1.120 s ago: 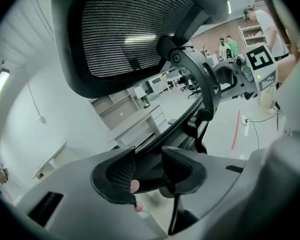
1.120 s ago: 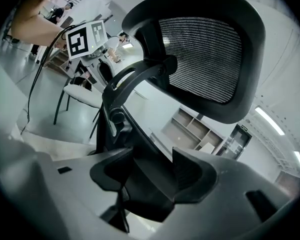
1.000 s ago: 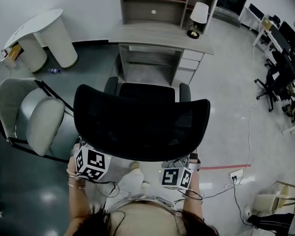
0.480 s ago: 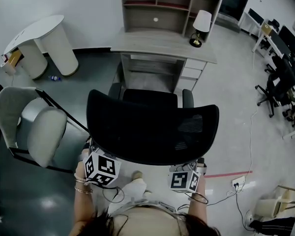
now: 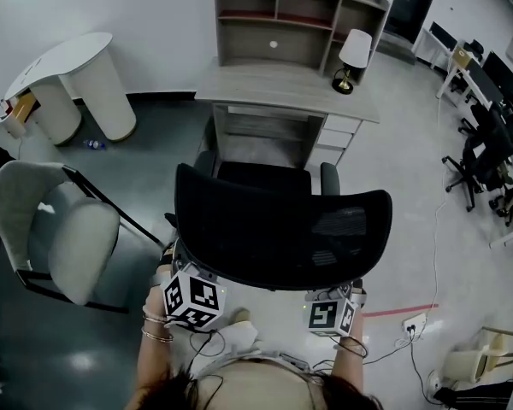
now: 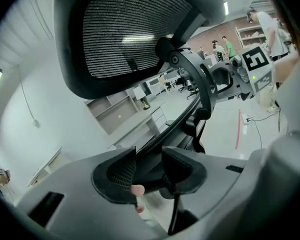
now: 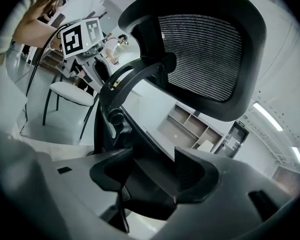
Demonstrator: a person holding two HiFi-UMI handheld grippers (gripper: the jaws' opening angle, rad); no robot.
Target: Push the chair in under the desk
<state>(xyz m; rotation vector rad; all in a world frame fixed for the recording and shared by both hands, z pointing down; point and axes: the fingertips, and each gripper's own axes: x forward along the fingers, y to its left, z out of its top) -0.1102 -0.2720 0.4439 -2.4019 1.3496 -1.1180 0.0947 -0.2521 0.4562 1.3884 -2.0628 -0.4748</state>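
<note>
1. Head view: a black mesh-backed chair (image 5: pixel 282 229) stood on the floor just in front of the desk (image 5: pixel 282 88), facing its knee space, with the seat not yet under the desktop.
2. Left gripper view: the left gripper (image 6: pixel 149 171) had its jaws clamped on the dark lower frame of the chair back.
3. Right gripper view: the right gripper (image 7: pixel 154 171) likewise gripped the chair's lower frame, which filled the gap between its jaws.
4. Surroundings: a lamp (image 5: pixel 352 51) stood at the desk's right end below a shelf unit (image 5: pixel 295 20); a grey armchair (image 5: pixel 60 229) sat left of the chair.
</note>
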